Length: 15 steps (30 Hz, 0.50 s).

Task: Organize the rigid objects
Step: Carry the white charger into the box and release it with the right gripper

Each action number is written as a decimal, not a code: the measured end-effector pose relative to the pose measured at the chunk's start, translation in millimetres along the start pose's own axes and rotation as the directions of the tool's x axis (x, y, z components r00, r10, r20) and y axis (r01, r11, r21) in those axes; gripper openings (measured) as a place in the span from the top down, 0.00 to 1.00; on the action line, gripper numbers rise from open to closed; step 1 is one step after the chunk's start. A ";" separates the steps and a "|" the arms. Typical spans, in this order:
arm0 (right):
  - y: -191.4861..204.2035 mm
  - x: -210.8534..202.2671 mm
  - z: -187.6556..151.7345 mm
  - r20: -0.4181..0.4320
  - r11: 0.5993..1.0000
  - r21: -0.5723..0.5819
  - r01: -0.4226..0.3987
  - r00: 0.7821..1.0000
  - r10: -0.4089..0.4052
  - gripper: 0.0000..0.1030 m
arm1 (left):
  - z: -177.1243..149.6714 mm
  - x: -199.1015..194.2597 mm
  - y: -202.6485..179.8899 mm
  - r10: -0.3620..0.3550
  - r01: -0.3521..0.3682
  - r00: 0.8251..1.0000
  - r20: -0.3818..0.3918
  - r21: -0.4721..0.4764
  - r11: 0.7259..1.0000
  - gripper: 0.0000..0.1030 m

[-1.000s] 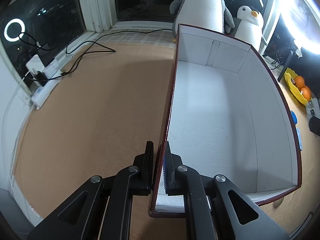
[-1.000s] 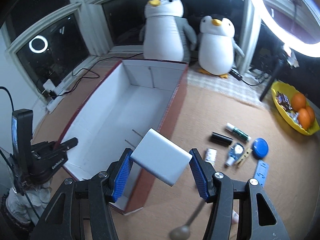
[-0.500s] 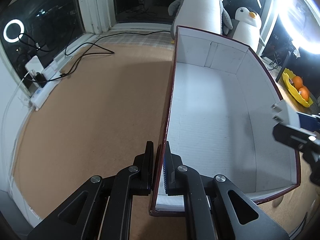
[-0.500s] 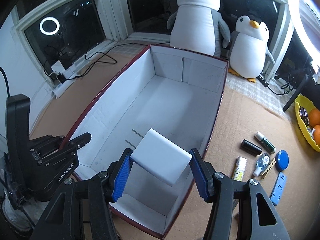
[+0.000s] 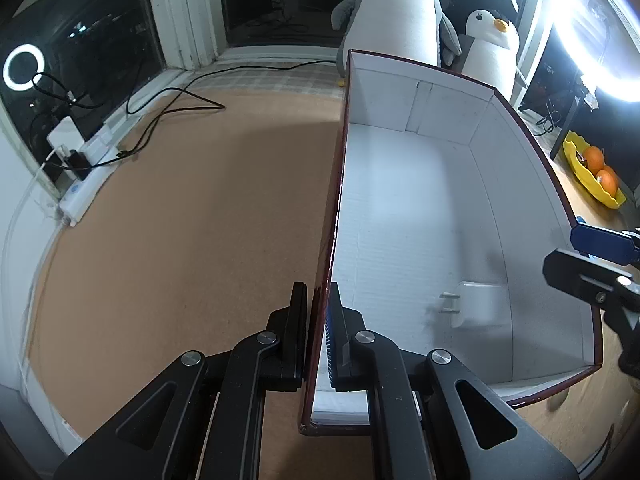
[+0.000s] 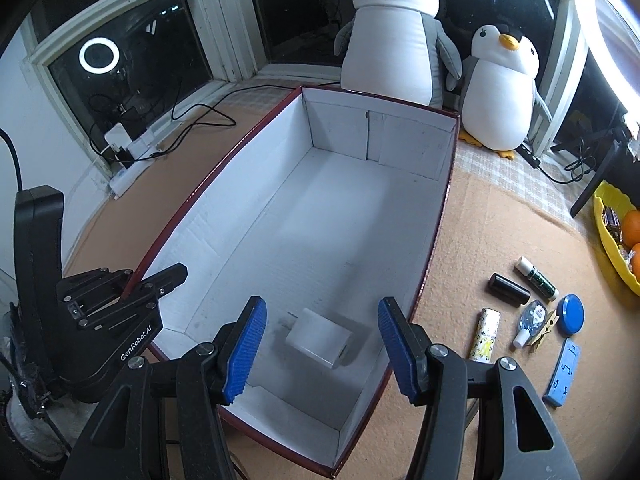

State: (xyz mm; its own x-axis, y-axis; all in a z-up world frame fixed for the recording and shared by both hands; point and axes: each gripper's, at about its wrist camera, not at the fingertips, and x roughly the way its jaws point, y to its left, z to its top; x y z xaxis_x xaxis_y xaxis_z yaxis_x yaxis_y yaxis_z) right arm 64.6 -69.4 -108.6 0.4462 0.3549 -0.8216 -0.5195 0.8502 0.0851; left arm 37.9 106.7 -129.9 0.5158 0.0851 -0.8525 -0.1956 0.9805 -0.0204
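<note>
A large box (image 6: 436, 216), white inside with a dark red outside, stands on the tan table; it also shows in the left wrist view (image 5: 532, 148). My left gripper (image 5: 318, 308) is shut on the box's left wall near its front corner; it also shows in the right wrist view (image 6: 132, 284). A white plug charger (image 6: 320, 336) lies on the box floor near the front; it also shows in the left wrist view (image 5: 476, 304). My right gripper (image 6: 320, 340) is open and empty above the charger; it also shows in the left wrist view (image 5: 600, 256).
Right of the box lie small items: a black cylinder (image 6: 508, 290), a green-capped tube (image 6: 536, 278), a patterned tube (image 6: 484, 334), a small bottle (image 6: 530, 320), a blue lid (image 6: 570, 314) and a blue clip (image 6: 562, 372). A yellow fruit bowl (image 6: 612, 252) and two plush penguins (image 6: 396, 36) stand behind.
My right gripper opened and let go of the white charger, which now lies on the box floor. The left gripper kept its hold on the box wall.
</note>
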 end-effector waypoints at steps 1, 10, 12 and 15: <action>-2.6 -2.6 -0.7 0.007 1.000 0.007 0.004 1.000 -0.004 0.47 | -0.1 -0.2 0.0 0.001 -0.001 1.000 0.000 0.001 1.000 0.93; -39.5 -34.6 -13.1 0.059 0.995 0.103 0.006 0.998 -0.012 0.47 | 0.0 -3.0 -0.8 0.009 -0.009 1.000 0.005 0.005 1.000 0.93; -53.0 -43.0 -17.6 0.071 0.990 0.139 0.008 0.997 -0.018 0.47 | -0.1 -3.9 -1.3 0.010 -0.010 1.000 0.006 0.005 1.000 0.93; -76.2 -54.0 -25.8 0.082 0.981 0.193 0.032 0.995 -0.049 0.47 | -0.4 -4.4 -1.5 0.010 -0.010 1.000 0.002 0.010 1.000 0.93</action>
State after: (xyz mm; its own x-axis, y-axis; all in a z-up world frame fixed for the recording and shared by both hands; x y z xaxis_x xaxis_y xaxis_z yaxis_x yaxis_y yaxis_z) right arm 61.3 -163.4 -85.2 0.5291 0.3436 -0.7759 -0.3544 0.9203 0.1658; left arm 35.7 104.8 -126.3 0.5154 0.0954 -0.8516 -0.1927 0.9812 -0.0068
